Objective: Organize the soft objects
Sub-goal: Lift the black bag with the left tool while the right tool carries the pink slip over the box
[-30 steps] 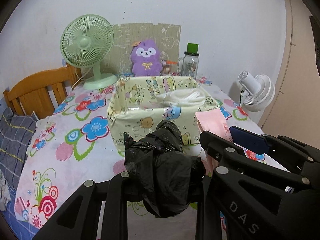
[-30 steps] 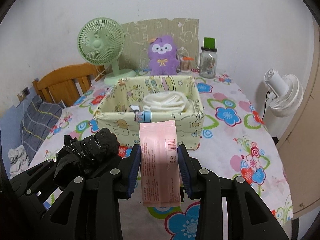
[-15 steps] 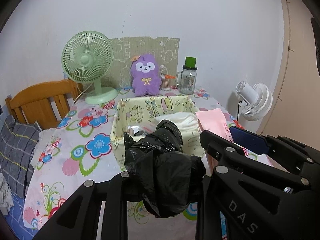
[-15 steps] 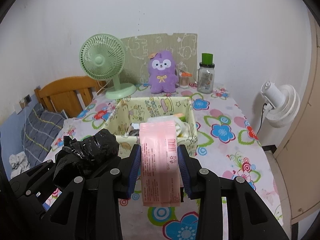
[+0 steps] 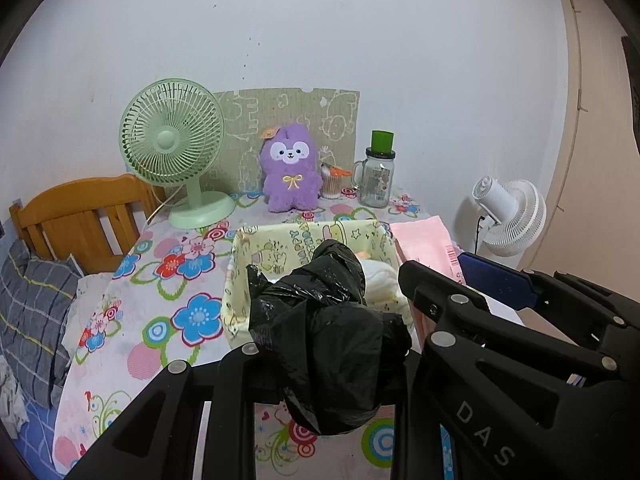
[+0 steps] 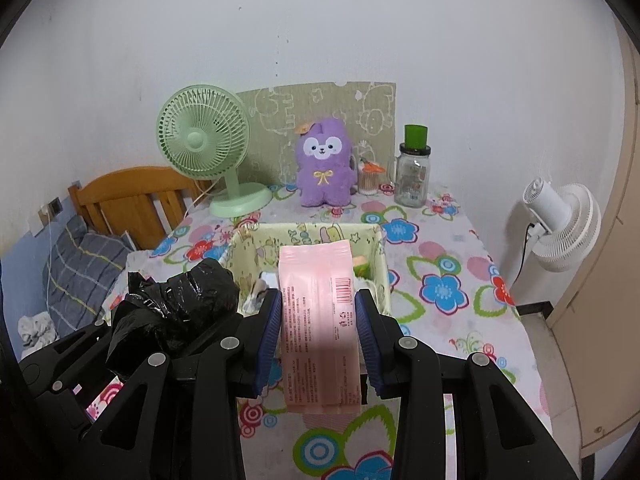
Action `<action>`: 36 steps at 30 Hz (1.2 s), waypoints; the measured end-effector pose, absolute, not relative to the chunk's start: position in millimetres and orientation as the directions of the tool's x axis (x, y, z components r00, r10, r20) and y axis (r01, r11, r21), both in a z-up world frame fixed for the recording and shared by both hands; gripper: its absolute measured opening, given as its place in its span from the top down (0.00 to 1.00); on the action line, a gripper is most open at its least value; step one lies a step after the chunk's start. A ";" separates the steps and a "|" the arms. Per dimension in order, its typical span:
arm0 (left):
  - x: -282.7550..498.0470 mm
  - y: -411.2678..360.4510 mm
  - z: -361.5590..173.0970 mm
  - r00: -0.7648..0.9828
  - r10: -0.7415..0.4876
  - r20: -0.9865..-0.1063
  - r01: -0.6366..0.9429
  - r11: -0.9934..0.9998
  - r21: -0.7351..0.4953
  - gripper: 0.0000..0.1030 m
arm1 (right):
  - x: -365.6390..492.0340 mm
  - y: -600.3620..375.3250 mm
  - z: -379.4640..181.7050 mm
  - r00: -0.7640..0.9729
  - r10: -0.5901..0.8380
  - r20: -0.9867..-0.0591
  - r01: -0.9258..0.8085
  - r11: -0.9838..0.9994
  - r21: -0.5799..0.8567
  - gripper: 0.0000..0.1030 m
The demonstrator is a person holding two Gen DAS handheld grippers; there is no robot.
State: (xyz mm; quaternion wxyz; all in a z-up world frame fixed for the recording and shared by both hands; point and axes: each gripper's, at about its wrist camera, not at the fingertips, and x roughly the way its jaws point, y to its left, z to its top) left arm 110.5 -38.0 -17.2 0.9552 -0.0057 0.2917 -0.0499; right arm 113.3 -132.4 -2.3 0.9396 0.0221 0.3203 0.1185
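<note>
Floral tablecloth point(image 6: 460, 240) below, both grippers hover level before the yellow fabric bin point(image 6: 384, 264): left gripper point(image 5: 320, 364) clamps a crumpled black plastic bag point(image 5: 332, 344), right gripper point(image 6: 316, 320) a pink wipes pack point(image 6: 318, 320), hiding the bin's contents.

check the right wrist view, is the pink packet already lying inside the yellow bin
No, the pink packet is clamped in the right gripper, held above the table in front of the yellow bin.

Soft, even indoor light, both views sharp.
Fisheye bends the wall point(image 5: 360, 40) and darkens the corners; faint glare glints on the black bag point(image 5: 328, 320).
</note>
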 end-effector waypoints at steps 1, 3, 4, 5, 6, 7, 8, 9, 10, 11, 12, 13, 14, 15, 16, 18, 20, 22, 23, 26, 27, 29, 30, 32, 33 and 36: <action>113.0 -37.5 -16.2 0.825 -0.097 -0.556 0.091 0.995 -0.039 0.75 | 114.4 -132.0 -1.4 0.767 0.238 -0.596 -0.210 0.971 0.117 0.60; 116.6 -37.1 -15.2 0.827 -0.097 -0.554 0.090 0.995 -0.039 0.75 | 118.2 -131.4 0.4 0.769 0.238 -0.593 -0.212 0.970 0.115 0.60; 118.9 -36.7 -14.9 0.827 -0.096 -0.555 0.089 0.995 -0.040 0.75 | 120.1 -130.9 1.2 0.769 0.239 -0.592 -0.213 0.970 0.115 0.60; 121.3 -36.5 -14.2 0.827 -0.096 -0.553 0.089 0.995 -0.040 0.75 | 122.0 -130.4 1.9 0.770 0.240 -0.592 -0.214 0.970 0.115 0.60; 122.8 -36.0 -13.8 0.828 -0.096 -0.552 0.088 0.995 -0.040 0.75 | 124.6 -129.8 2.6 0.771 0.240 -0.590 -0.214 0.970 0.115 0.60; 124.5 -35.5 -13.3 0.829 -0.095 -0.551 0.088 0.995 -0.040 0.75 | 127.0 -129.8 3.3 0.771 0.241 -0.590 -0.215 0.970 0.115 0.60; 126.8 -34.9 -12.8 0.829 -0.095 -0.551 0.087 0.995 -0.040 0.75 | 128.9 -129.6 3.8 0.771 0.241 -0.590 -0.215 0.970 0.116 0.60; 128.8 -34.7 -12.5 0.829 -0.094 -0.551 0.086 0.995 -0.040 0.75 | 130.8 -129.2 4.0 0.771 0.242 -0.589 -0.216 0.970 0.116 0.60; 130.7 -34.3 -12.4 0.829 -0.094 -0.551 0.086 0.995 -0.040 0.75 | 133.3 -128.8 4.2 0.771 0.243 -0.589 -0.217 0.969 0.116 0.60; 133.4 -34.1 -12.3 0.829 -0.093 -0.551 0.086 0.996 -0.040 0.75 | 135.5 -128.6 4.1 0.770 0.242 -0.590 -0.217 0.969 0.115 0.60; 135.4 -33.9 -12.3 0.829 -0.092 -0.552 0.084 0.996 -0.040 0.75 | 138.1 -128.1 4.3 0.769 0.243 -0.591 -0.218 0.969 0.114 0.60; 137.9 -33.4 -12.3 0.828 -0.092 -0.552 0.084 0.996 -0.041 0.75 | 140.2 -127.6 4.3 0.769 0.243 -0.591 -0.219 0.969 0.113 0.60; 141.0 -32.9 -12.3 0.828 -0.092 -0.553 0.083 0.996 -0.041 0.75 | 142.0 -127.1 4.7 0.769 0.243 -0.591 -0.220 0.969 0.112 0.60; 143.7 -32.6 -12.3 0.828 -0.090 -0.553 0.081 0.996 -0.041 0.75 | 144.9 -126.9 4.5 0.769 0.244 -0.591 -0.221 0.969 0.113 0.60; 146.1 -32.7 -12.2 0.828 -0.090 -0.553 0.081 0.996 -0.041 0.75 | 147.4 -127.3 4.1 0.768 0.245 -0.592 -0.221 0.969 0.114 0.60; 148.8 -32.1 -12.0 0.828 -0.088 -0.554 0.079 0.996 -0.040 0.75 | 152.9 -126.8 3.7 0.767 0.247 -0.592 -0.221 0.968 0.117 0.60; 154.6 -32.0 -12.1 0.827 -0.087 -0.556 0.078 0.996 -0.040 0.75 | 158.3 -126.5 3.2 0.765 0.247 -0.594 -0.222 0.968 0.117 0.60; 159.9 -31.8 -12.9 0.826 -0.085 -0.558 0.076 0.996 -0.039 0.75 | 163.6 -125.8 2.3 0.763 0.249 -0.597 -0.223 0.968 0.117 0.60; 163.3 -31.4 -13.6 0.824 -0.084 -0.560 0.075 0.996 -0.039 0.75 | 165.7 -125.5 1.5 0.761 0.249 -0.598 -0.224 0.967 0.117 0.60; 171.7 -31.1 -15.4 0.822 -0.083 -0.564 0.075 0.996 -0.038 0.75 | 173.3 -125.2 -0.8 0.758 0.251 -0.601 -0.226 0.967 0.119 0.60; 175.2 -30.9 -16.2 0.820 -0.082 -0.566 0.074 0.997 -0.037 0.75 | 176.4 -125.2 -2.1 0.757 0.252 -0.604 -0.226 0.967 0.120 0.60; 180.4 -30.6 -17.8 0.818 -0.081 -0.570 0.075 0.997 -0.035 0.75 | 181.8 -126.0 -3.9 0.753 0.253 -0.607 -0.224 0.967 0.125 0.60; 182.9 -30.7 -18.3 0.817 -0.082 -0.571 0.075 0.997 -0.034 0.75 | 184.5 -126.3 -4.9 0.752 0.253 -0.609 -0.223 0.967 0.126 0.60; 188.4 -31.4 -19.5 0.815 -0.083 -0.574 0.078 0.996 -0.034 0.75 | 190.2 -126.9 -7.0 0.750 0.249 -0.613 -0.219 0.968 0.125 0.60; 191.1 -31.7 -20.3 0.813 -0.085 -0.575 0.080 0.996 -0.034 0.75 | 193.3 -127.2 -8.0 0.749 0.247 -0.615 -0.217 0.968 0.125 0.60; 198.4 -32.4 -23.1 0.810 -0.088 -0.580 0.084 0.996 -0.034 0.75 | 200.2 -127.9 -11.1 0.745 0.244 -0.621 -0.214 0.969 0.124 0.60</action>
